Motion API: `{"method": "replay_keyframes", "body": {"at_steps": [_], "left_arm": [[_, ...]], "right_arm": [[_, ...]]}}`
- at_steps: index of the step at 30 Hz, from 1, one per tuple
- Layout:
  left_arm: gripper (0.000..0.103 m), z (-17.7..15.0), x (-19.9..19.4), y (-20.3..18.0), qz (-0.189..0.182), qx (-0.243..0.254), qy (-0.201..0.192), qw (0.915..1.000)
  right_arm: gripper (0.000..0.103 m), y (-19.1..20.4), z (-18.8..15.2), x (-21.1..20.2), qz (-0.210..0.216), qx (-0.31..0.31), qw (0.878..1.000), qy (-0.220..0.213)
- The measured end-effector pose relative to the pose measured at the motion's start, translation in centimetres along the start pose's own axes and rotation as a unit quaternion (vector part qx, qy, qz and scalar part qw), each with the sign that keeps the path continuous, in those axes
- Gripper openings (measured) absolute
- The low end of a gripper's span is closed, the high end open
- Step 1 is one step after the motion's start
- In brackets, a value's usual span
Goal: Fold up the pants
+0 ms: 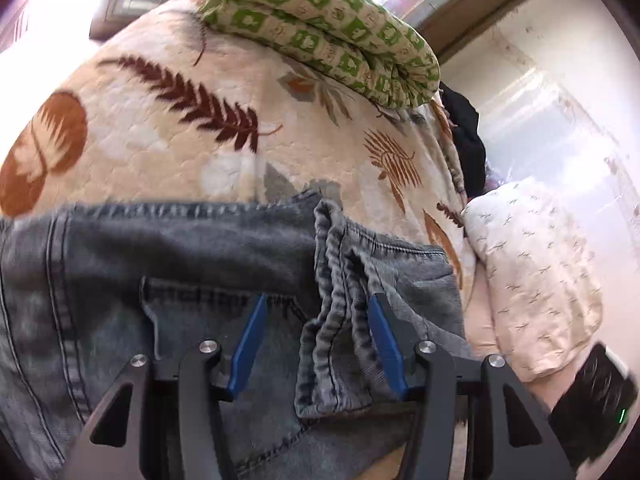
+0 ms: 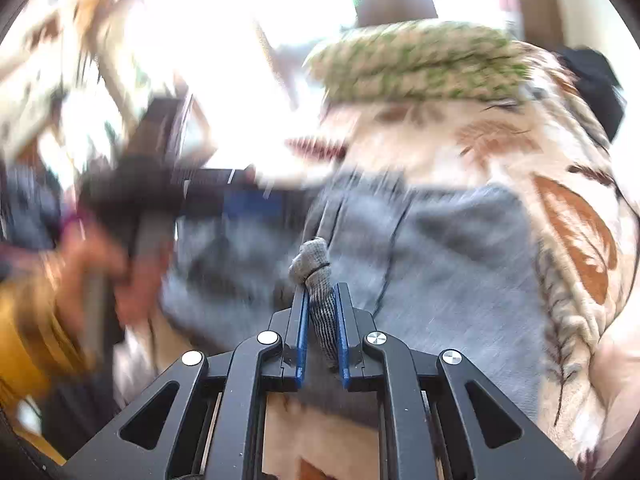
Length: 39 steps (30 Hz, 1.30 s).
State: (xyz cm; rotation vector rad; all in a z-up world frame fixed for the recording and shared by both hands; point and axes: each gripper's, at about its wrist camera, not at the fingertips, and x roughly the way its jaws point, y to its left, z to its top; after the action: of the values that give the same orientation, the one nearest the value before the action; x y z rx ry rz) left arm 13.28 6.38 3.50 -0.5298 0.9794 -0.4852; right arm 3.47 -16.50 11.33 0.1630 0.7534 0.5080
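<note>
Jeans (image 2: 440, 248) hem betw. right tool (image 2: 320, 300) pads

Two wrist fisheyes, both tilted down over the same bed from close range.

The left wrist view looks along its tongs (image 1: 318, 304) from just above the grey jeans (image 1: 160, 260), facing across the leaf-print blanket (image 1: 180, 128) toward the folded green quilt (image 1: 320, 28) at the far end, with a pale pillow (image 1: 536, 272) at its right edge. The right wrist view, heavily blurred, looks along its own tongs (image 2: 321, 300) over the jeans (image 2: 460, 248) from further right, facing the same quilt (image 2: 420, 64) and blanket (image 2: 560, 184). Both views share jeans, blanket and quilt; the right one also catches the other tongs (image 2: 256, 200) and a hand (image 2: 100, 272) at its left.
</note>
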Motion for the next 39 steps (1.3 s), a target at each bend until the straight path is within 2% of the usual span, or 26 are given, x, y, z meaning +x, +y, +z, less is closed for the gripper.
{"method": "replay_keyframes", "body": {"at_steps": [2, 4, 6, 9, 10, 12, 13, 15, 16, 17, 19, 22, 25, 29, 31, 32, 33, 34, 35, 38, 39], "left_arm": [[0.056, -0.6, 0.5, 0.2, -0.009, -0.006, 0.012, 0.9999], [0.056, -1.4, 1.1, 0.0, -0.002, 0.001, 0.022, 0.9997], [0.056, -1.9, 1.4, -0.4, -0.006, 0.006, 0.028, 0.9996], [0.055, -2.3, 1.6, -1.2, -0.025, 0.01, 0.041, 0.9988], [0.051, -2.5, 1.6, -1.6, -0.026, 0.018, 0.045, 0.9985], [0.019, -2.8, 1.7, -2.4, -0.029, 0.033, 0.05, 0.9978], [0.008, -3.1, 1.9, -2.6, -0.038, 0.028, 0.065, 0.9968], [0.008, -3.6, 1.8, -2.8, -0.013, 0.029, 0.077, 0.9965], [0.008, -3.7, 1.2, -2.9, -0.002, 0.041, 0.067, 0.997], [0.008, -3.7, 0.4, -3.1, 0.011, 0.053, 0.051, 0.9972], [0.009, -2.9, -1.5, -3.3, 0.026, 0.073, 0.015, 0.9969], [0.018, -0.7, -2.0, -3.9, 0.014, 0.082, 0.015, 0.9964], [0.025, 1.6, -0.3, -5.5, 0.019, 0.103, 0.015, 0.9943], [0.025, 3.3, 4.9, -7.4, 0.061, 0.14, 0.055, 0.9867], [0.023, 3.2, 6.6, -7.6, 0.084, 0.155, 0.069, 0.9819], [0.008, 3.0, 7.3, -7.9, 0.099, 0.166, 0.068, 0.9787], [0.003, 2.9, 7.7, -8.0, 0.106, 0.174, 0.068, 0.9767], [0.003, 2.7, 7.8, -8.1, 0.104, 0.176, 0.07, 0.9764], [0.002, 2.6, 7.7, -8.3, 0.104, 0.18, 0.064, 0.9761], [0.001, 2.5, 6.3, -9.2, 0.097, 0.196, 0.036, 0.9752], [0.001, 2.8, 5.8, -9.4, 0.093, 0.197, 0.026, 0.9757]], "right_arm": [[0.012, -0.6, 0.6, -0.5, -0.003, 0.022, 0.999, -0.026], [0.012, -0.8, 0.4, 0.6, 0.0, 0.041, 0.999, -0.019], [0.012, -0.3, -0.6, 2.8, 0.008, 0.031, 0.999, 0.024], [0.012, 0.8, -3.2, 6.3, -0.01, -0.019, 0.995, 0.093], [0.012, 0.5, -3.7, 6.6, -0.008, -0.011, 0.995, 0.101], [0.013, -0.3, -4.3, 6.6, 0.004, 0.013, 0.994, 0.108], [0.013, -0.5, -4.3, 6.3, 0.012, 0.022, 0.993, 0.115], [0.017, -0.5, -4.1, 5.9, 0.033, 0.029, 0.989, 0.142], [0.022, -0.4, -3.7, 5.3, 0.037, 0.029, 0.987, 0.154], [0.035, -0.5, -3.2, 4.6, 0.042, 0.026, 0.986, 0.157], [0.041, -0.8, -1.7, 2.5, 0.04, 0.013, 0.989, 0.139], [0.043, -2.7, 1.5, 0.6, 0.019, 0.015, 0.994, 0.111], [0.047, -4.8, 4.5, 1.2, -0.038, -0.007, 0.994, 0.103], [0.055, -6.4, 5.6, 3.6, -0.083, -0.044, 0.988, 0.123], [0.056, -6.9, 5.8, 5.6, -0.102, -0.062, 0.984, 0.135], [0.053, -7.2, 5.4, 5.6, -0.11, -0.064, 0.982, 0.139], [0.029, -7.4, 5.1, 6.2, -0.123, -0.07, 0.979, 0.146], [0.013, -7.8, 4.8, 7.0, -0.138, -0.076, 0.975, 0.157], [0.007, -8.1, 4.6, 7.8, -0.146, -0.077, 0.973, 0.162], [0.007, -8.3, 4.6, 6.3, -0.146, -0.069, 0.979, 0.123], [0.007, -8.3, 4.9, 5.4, -0.143, -0.061, 0.983, 0.097]]}}
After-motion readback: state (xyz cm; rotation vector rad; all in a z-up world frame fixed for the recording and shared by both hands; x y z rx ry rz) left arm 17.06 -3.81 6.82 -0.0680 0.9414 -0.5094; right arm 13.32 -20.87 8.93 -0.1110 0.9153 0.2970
